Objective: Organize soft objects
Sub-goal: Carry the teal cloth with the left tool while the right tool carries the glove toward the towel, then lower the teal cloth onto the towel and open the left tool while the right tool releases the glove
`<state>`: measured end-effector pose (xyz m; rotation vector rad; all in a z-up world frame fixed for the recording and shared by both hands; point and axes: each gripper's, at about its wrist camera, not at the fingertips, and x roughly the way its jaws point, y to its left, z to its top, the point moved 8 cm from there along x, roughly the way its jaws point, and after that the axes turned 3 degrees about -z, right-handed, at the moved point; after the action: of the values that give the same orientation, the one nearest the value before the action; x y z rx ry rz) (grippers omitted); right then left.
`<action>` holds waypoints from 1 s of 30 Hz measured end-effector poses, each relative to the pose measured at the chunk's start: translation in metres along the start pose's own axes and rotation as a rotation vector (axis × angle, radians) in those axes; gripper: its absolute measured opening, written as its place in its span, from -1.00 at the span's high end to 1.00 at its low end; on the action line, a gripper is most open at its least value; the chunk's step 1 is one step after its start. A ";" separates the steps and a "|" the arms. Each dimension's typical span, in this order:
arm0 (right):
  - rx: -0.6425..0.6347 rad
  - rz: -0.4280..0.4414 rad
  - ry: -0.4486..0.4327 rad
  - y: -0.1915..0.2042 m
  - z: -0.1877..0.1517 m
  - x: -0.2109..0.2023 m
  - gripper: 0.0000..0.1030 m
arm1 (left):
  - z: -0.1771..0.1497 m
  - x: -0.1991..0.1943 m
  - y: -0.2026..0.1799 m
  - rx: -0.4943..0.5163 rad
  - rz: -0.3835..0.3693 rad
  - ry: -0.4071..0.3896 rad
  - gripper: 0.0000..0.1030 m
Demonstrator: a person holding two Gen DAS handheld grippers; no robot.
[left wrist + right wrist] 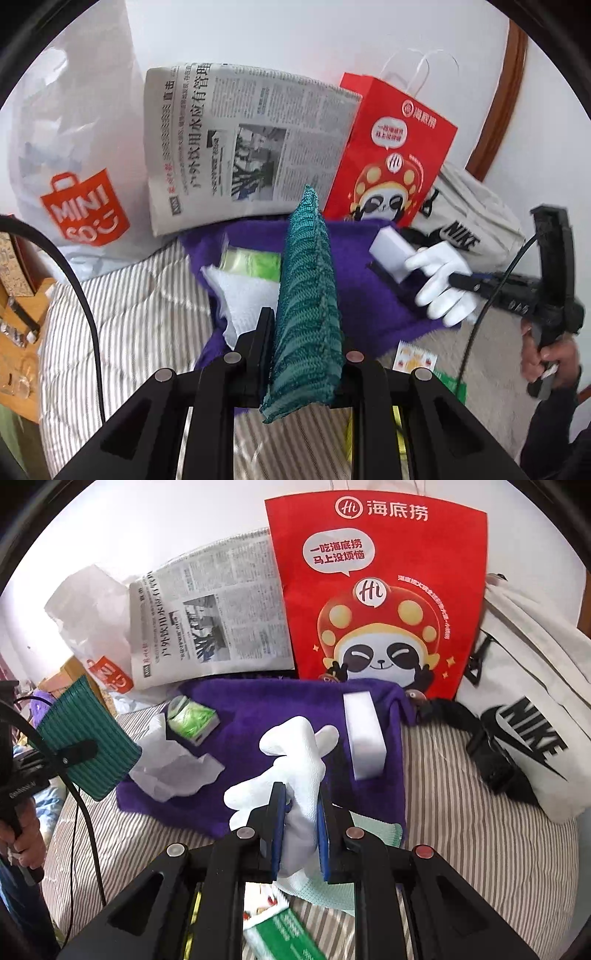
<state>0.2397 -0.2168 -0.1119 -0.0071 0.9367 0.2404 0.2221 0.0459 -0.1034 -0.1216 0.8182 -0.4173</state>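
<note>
We have both jaws clamped, left gripper on the teal knitted cloth, right gripper on the white fabric glove, which hangs nearer above the purple fleece towel, fingers pointing away.

A folded newspaper stood propped against the white wall, overlapped at its right edge by an upright red paper bag printed with a panda. A white plastic Miniso bag stood left of the newspaper. A white Nike drawstring bag lay right of the red bag on the striped bedding.
</note>
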 end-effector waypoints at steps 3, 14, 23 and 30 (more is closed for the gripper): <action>-0.009 -0.010 0.003 0.000 0.007 0.011 0.69 | 0.015 0.008 0.001 -0.011 -0.010 -0.010 0.61; -0.031 -0.059 0.044 -0.005 0.009 0.047 0.69 | 0.046 0.045 -0.009 -0.035 -0.081 0.002 0.61; -0.049 -0.071 0.076 -0.005 0.001 0.069 0.69 | 0.049 0.096 -0.019 -0.062 -0.146 0.054 0.61; -0.071 -0.085 0.086 -0.001 0.000 0.081 0.69 | 0.042 0.132 -0.012 -0.097 -0.145 0.112 0.61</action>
<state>0.2854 -0.2017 -0.1766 -0.1233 1.0107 0.1952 0.3294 -0.0208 -0.1614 -0.2506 0.9434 -0.5240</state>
